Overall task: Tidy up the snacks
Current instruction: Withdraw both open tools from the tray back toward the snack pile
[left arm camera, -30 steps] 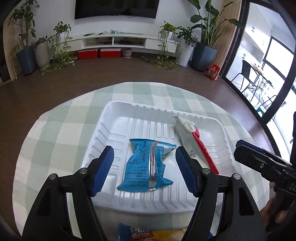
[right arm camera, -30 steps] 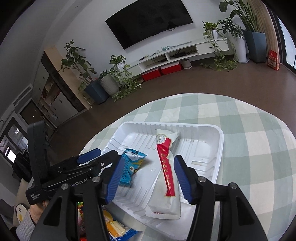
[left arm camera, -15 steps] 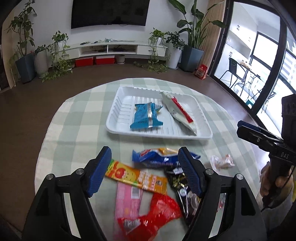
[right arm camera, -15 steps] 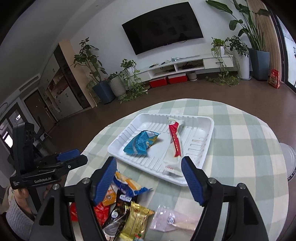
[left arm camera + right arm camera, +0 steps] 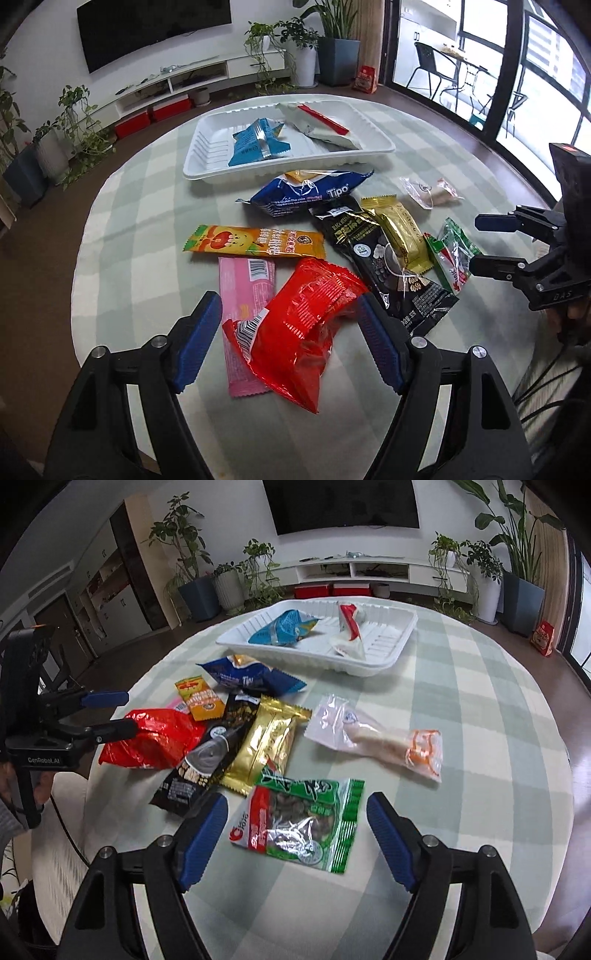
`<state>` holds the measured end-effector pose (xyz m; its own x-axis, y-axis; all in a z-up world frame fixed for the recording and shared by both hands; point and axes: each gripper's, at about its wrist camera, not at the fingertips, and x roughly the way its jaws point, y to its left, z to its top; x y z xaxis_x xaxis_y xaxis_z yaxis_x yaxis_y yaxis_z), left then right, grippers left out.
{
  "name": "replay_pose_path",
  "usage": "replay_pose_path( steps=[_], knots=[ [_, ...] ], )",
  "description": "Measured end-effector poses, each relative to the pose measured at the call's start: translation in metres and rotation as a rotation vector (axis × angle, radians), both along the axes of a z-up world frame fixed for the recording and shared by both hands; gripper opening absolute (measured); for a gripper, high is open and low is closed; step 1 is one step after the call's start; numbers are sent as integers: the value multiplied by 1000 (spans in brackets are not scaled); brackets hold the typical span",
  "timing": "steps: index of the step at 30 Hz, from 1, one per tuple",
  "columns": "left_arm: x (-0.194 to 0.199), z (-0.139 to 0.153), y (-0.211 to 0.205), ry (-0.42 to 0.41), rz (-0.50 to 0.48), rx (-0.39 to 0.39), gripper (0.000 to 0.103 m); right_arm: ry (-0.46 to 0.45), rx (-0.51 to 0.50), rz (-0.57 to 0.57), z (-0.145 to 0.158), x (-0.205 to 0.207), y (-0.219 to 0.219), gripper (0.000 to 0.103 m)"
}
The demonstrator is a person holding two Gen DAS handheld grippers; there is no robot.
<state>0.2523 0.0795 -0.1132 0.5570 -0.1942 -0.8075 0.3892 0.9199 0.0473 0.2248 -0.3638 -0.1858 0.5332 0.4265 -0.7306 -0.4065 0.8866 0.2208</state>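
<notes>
A white tray (image 5: 207,147) at the table's far side holds a light blue packet (image 5: 255,144) and a white-and-red packet (image 5: 317,127). Several loose snacks lie nearer. My left gripper (image 5: 288,332) is open, its jaws on either side of a red packet (image 5: 306,317) that lies over a pink one (image 5: 240,291). My right gripper (image 5: 295,827) is open, its jaws on either side of a green packet (image 5: 303,823). The tray also shows in the right wrist view (image 5: 384,653).
Between the grippers and the tray lie a dark blue Tipo packet (image 5: 306,192), an orange bar (image 5: 255,242), a black packet (image 5: 380,258), a gold packet (image 5: 399,229) and a clear-wrapped snack (image 5: 376,738). The round table has a green checked cloth (image 5: 480,738).
Both grippers have pulled back from the tray toward the near side of the table and dropped low. They now sit over the loose snacks, still open.
</notes>
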Motion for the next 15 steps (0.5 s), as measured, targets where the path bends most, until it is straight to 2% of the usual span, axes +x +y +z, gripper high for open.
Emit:
replay_pose_path(
  steps=[15],
  knots=[
    [17,-25,-13,50,-81,55,73,23,-29,-23,-10,2,5,81]
  ],
)
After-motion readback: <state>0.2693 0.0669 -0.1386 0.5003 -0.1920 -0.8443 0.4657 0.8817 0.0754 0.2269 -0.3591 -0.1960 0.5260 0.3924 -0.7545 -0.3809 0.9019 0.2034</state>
